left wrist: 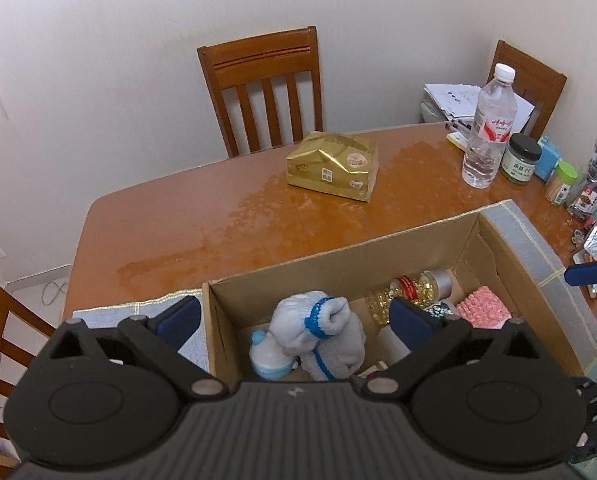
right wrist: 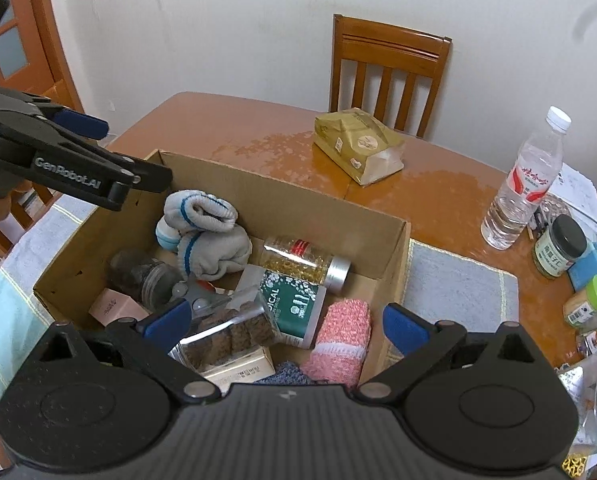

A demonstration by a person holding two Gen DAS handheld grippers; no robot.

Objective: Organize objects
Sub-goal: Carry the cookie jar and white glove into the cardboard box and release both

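Two blue-padded fingers of the left gripper point(left wrist: 294, 320) are seen spread wide in the left wrist view, with nothing gripped between them; one pad lies outside the left wall of the cardboard box point(left wrist: 338, 256), the other inside it. Below them, inside the box, a grey sock bundle with blue trim point(left wrist: 322, 332) is found resting against a small white and blue bottle point(left wrist: 268, 356), with a capsule bottle point(left wrist: 414, 286) and a pink knitted cloth point(left wrist: 484, 306) further right. A gold packet point(left wrist: 332, 170) is left on the wooden table point(left wrist: 178, 224), well apart from the box. In the right wrist view, the right gripper point(right wrist: 286, 326) is likewise held wide and empty above the box's near end, over a green can point(right wrist: 294, 306) and a clear pack of brown biscuits point(right wrist: 226, 338). A water bottle point(right wrist: 522, 184) is seen upright at the right.
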